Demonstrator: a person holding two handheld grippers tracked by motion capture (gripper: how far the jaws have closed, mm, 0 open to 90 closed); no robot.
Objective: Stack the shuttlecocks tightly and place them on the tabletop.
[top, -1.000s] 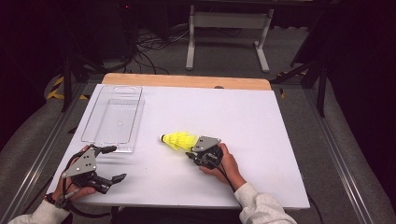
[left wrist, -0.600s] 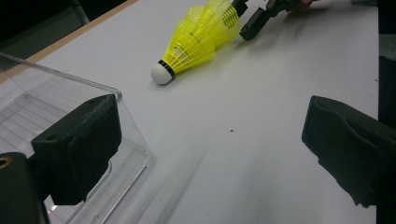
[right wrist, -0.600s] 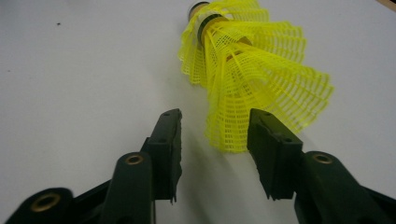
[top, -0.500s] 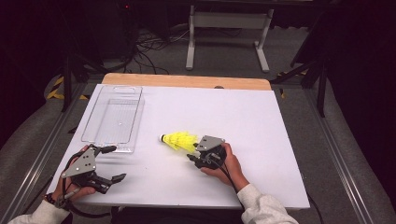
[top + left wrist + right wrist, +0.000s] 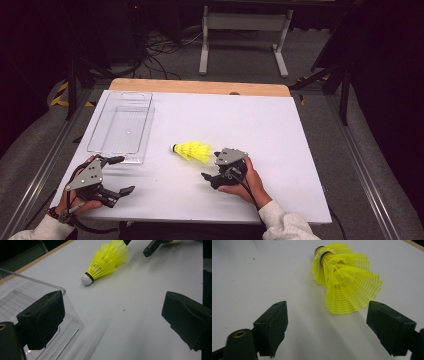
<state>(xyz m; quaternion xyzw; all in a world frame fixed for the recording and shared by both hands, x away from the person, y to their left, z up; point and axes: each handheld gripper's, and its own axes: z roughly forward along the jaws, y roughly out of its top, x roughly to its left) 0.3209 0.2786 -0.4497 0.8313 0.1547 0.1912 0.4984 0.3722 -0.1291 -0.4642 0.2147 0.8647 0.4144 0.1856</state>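
**Shuttlecock lay skirt-first ahead of my open right tool**

My right tool [image 5: 214, 172] rested on the white table [image 5: 280, 150] near its front edge, jaws spread wide and holding nothing. The yellow shuttlecock [image 5: 192, 151] lay on its side just beyond those jaws, apart from them. In the right gripper view the flared skirt [image 5: 348, 287] faced my tool and the capped end pointed away, so the long axis ran roughly along the tool's line of reach, slanting a little to the left. The skirt sat toward the right-hand jaw rather than centred in the gap. I judged that a short advance, shifted slightly right, would bring the jaws either side of the skirt.

My left tool [image 5: 117, 175] was also open and empty, at the front left corner of the table, one jaw just beside the near corner of the clear tray [image 5: 145, 107]. The shuttlecock was well apart from it; from the left gripper view its white cap [image 5: 87, 280] pointed toward that tool. The right tool was clearly the nearer.

Materials: the skirt was a thin open plastic mesh, ribbed and conical, and I judged it springy and liable to deform under a hard squeeze. The cap was smooth and rounded, with a dark band behind it. The tray was rigid transparent plastic, rectangular, shallow and empty. The table surface was matt and plain.
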